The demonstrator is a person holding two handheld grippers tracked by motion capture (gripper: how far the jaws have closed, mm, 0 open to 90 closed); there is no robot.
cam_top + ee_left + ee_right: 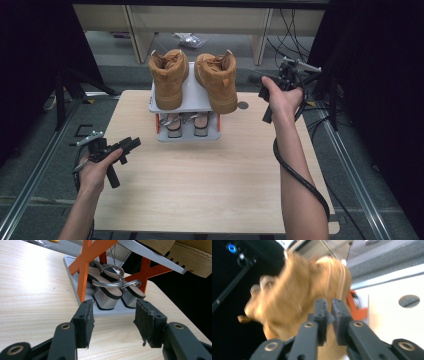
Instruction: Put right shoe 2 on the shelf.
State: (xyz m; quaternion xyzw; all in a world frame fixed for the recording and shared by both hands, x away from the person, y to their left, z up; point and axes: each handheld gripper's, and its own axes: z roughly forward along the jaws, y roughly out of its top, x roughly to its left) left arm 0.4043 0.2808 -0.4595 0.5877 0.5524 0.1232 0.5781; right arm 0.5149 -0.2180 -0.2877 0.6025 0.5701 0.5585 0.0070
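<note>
Your right gripper point(276, 95) sits at the upper right of the high view, past the right edge of the table point(210, 190) and just beside the right boot point(217, 80). In the right gripper view its two jaws stand nearly together, with only a thin gap between the pads and nothing clamped between them; the blurred tan right boot point(294, 302) fills the centre of that frame behind the jaws, and you cannot tell whether the tips touch it.

The right boot stands on the top shelf of the small grey rack point(186, 102) with orange struts, at the upper centre of the high view. The left boot point(169, 77) stands beside it on the same shelf, both heels toward you.

Your left gripper point(131, 144) lies at the lower left of the high view, low over the table and pointing toward the rack. In the left gripper view its jaws stand well apart and hold nothing. Between them, farther off, a pair of sandals point(112, 291) with silver heels rests on the rack's lower shelf.
</note>
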